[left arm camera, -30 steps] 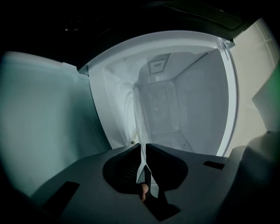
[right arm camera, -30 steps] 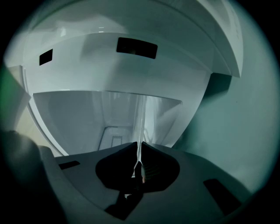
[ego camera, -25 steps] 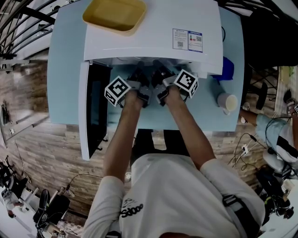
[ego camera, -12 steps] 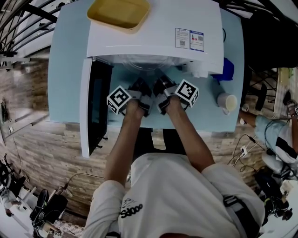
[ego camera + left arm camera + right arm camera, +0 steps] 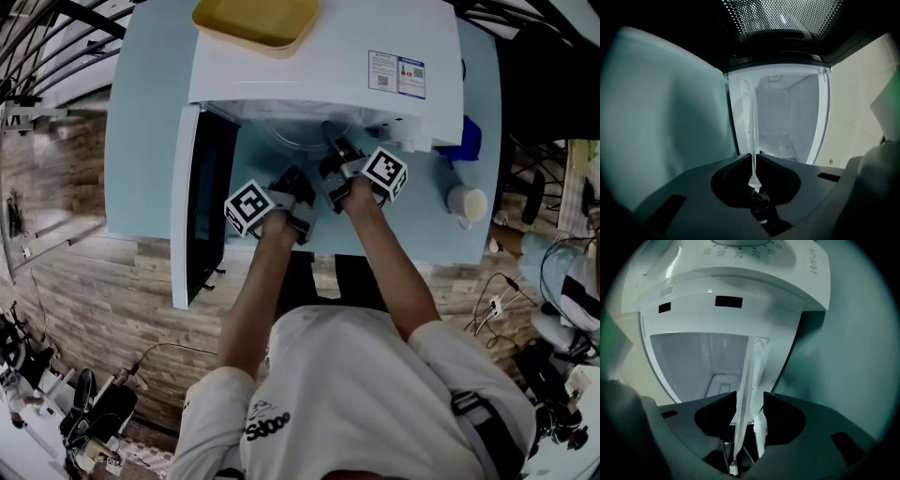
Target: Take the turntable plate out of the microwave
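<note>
Pale blue table (image 5: 141, 141) supports the microwave (image 5: 319, 66), door (image 5: 202, 206) swung open. Left hand-held gripper (image 5: 753, 159) is clenched on the plate (image 5: 752, 136) rim, holding it partly outside the microwave mouth. Right hand-held gripper (image 5: 750, 401) jaws have just been opening, with the rim between them unpressed, probably to regrip.

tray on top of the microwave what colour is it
Yellow tray, clearest in the head view.

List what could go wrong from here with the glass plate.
1. The right tongs have just been opening, and the turntable plate sits loose between their jaws. Only the left tongs pinch its rim, so it could twist or slip out.
2. Close to the opening of the microwave, a drooping plate might knock the front edge and chip.
</note>
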### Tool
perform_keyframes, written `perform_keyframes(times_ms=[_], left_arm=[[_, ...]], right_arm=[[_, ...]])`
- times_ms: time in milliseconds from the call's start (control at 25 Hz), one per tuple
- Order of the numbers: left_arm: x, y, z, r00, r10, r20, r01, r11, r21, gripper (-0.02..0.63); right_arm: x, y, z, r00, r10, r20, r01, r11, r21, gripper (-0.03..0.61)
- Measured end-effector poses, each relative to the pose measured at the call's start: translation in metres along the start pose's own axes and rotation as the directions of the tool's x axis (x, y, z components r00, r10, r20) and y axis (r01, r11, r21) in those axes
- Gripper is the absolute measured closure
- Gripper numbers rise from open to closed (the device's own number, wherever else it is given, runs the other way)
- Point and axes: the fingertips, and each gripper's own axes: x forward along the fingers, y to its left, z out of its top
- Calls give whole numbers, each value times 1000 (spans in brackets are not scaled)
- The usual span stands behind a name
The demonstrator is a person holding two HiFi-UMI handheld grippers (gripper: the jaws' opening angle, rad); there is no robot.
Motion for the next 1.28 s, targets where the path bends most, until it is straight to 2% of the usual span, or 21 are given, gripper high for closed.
perform_keyframes(times_ms=[160, 360, 480, 560, 680, 800, 920, 1040, 1200, 1280], left_arm=[[-10, 2, -6, 1000, -5, -27, 5, 1000, -4, 575], [-22, 4, -6, 998, -5, -62, 6, 1000, 19, 575], [-22, 0, -13, 995, -39, -90, 38, 999, -6, 575], [-24, -2, -15, 993, -48, -104, 48, 999, 0, 575], [-30, 4, -18, 992, -9, -125, 12, 1000, 25, 575], [-37, 8, -22, 988, 10, -152, -3, 999, 47, 575], [-43, 14, -26, 983, 23, -180, -10, 997, 71, 575], [-46, 20, -34, 978, 20, -208, 1, 995, 102, 573], [-51, 22, -42, 978, 2, -207, 29, 989, 147, 546], [-56, 18, -41, 984, -17, -176, 41, 990, 135, 485]], right_arm=[[8, -5, 3, 999, 34, 23, -34, 999, 6, 421], [5, 4, -4, 985, 154, 83, -159, 986, 53, 422], [-1, 10, -1, 976, 182, 117, -191, 979, 66, 462], [-3, 12, -2, 976, 178, 126, -187, 981, 59, 492], [-8, 10, -4, 978, 160, 134, -168, 984, 55, 504], [-11, 2, -9, 981, 138, 133, -148, 987, 63, 543], [-13, -2, -16, 981, 145, 130, -159, 981, 108, 552], [-19, -4, -19, 984, 127, 127, -139, 986, 89, 552], [-35, -4, -22, 981, 113, 155, -127, 988, 85, 552], [-48, -4, -26, 980, 104, 169, -121, 989, 90, 552]])
